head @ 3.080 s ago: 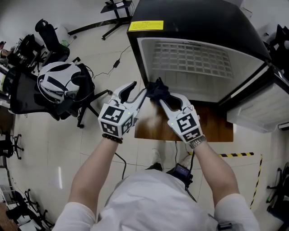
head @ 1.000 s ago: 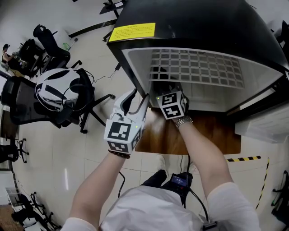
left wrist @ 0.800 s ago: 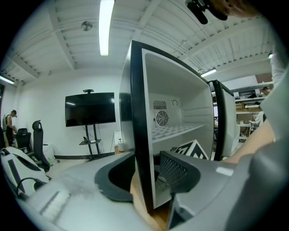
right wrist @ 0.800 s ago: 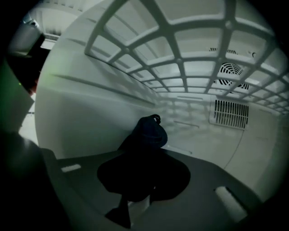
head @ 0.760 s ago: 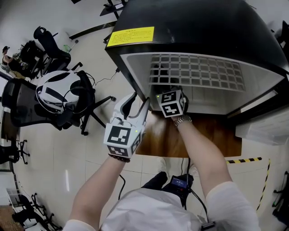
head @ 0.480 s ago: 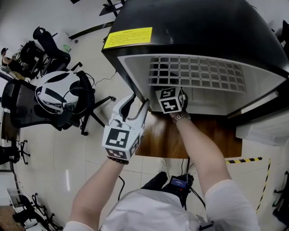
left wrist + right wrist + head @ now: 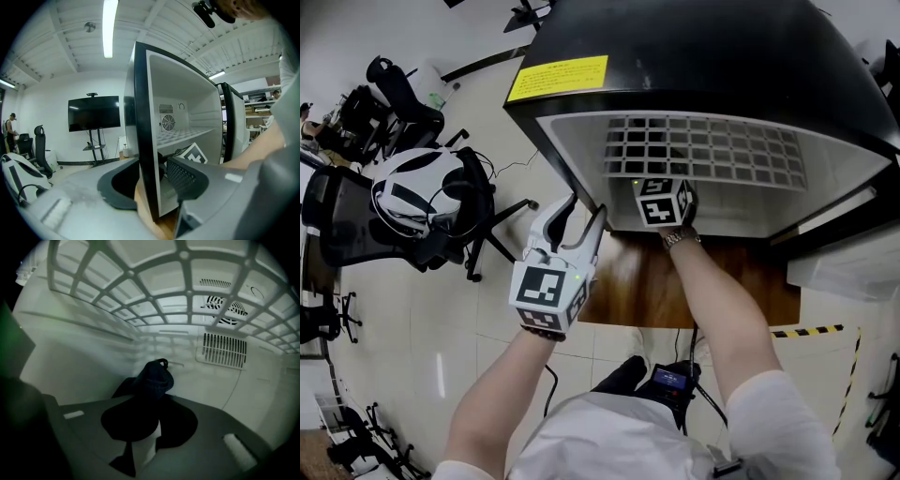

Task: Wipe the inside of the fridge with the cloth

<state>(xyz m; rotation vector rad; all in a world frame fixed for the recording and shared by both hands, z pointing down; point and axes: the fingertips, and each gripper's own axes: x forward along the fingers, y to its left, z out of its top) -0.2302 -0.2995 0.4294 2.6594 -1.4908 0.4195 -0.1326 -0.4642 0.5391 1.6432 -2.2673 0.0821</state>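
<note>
The black fridge [image 7: 703,56] stands open, its white inside crossed by a wire shelf [image 7: 703,150]. My right gripper [image 7: 657,184] reaches in under that shelf; in the head view only its marker cube shows clearly. In the right gripper view the right gripper [image 7: 151,405] is shut on a dark bunched cloth [image 7: 153,378], which it holds near the white back wall. My left gripper [image 7: 581,212] waits at the fridge's left wall. Its jaws have just been opening and stand open astride that wall's front edge [image 7: 143,140], with gaps on both sides.
A wooden board [image 7: 675,291] lies under the fridge, with the open door [image 7: 848,258] at the right. An office chair bearing a white pack [image 7: 417,192] stands to the left. A fan vent [image 7: 224,303] and a grille [image 7: 224,350] sit on the back wall.
My right gripper has gone deeper into the fridge and a little to the right, the cloth with it. The left gripper has kept its place at the wall's edge.
</note>
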